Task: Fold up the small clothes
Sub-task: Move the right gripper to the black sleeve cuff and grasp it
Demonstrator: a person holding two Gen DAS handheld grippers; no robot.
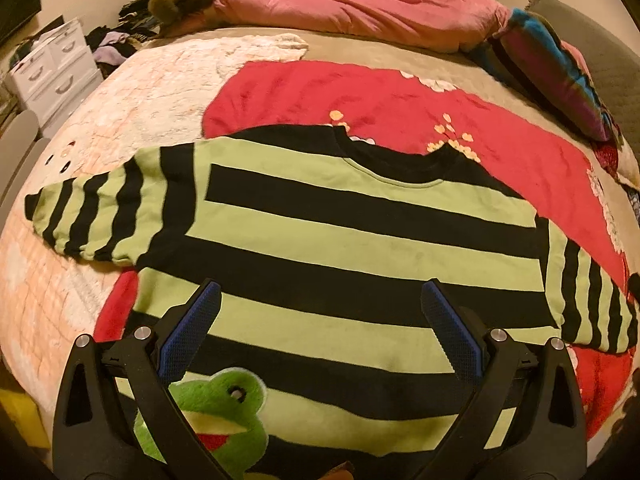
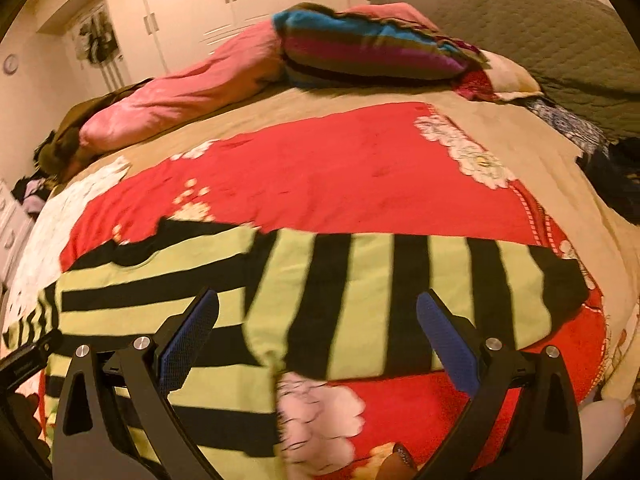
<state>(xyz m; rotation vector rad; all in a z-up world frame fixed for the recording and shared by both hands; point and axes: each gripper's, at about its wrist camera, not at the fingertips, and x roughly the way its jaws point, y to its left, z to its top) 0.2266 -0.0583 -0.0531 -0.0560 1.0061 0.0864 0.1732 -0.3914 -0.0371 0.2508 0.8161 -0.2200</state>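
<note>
A green and black striped sweater (image 1: 320,240) lies flat on the bed, neck away from me, both sleeves spread out, with a green frog patch (image 1: 224,404) near its hem. My left gripper (image 1: 320,300) is open and empty, hovering over the lower body of the sweater. In the right wrist view the sweater's right sleeve (image 2: 400,300) stretches to the right. My right gripper (image 2: 318,308) is open and empty above that sleeve near the armpit. The left gripper's body (image 2: 24,356) shows at the left edge of the right wrist view.
The sweater rests on a red flowered blanket (image 1: 360,100) over a beige bedspread (image 2: 280,108). A pink duvet (image 1: 352,12) and a striped pillow (image 2: 360,48) lie at the far side. A white drawer unit (image 1: 52,68) and a clothes pile (image 1: 116,40) stand left of the bed.
</note>
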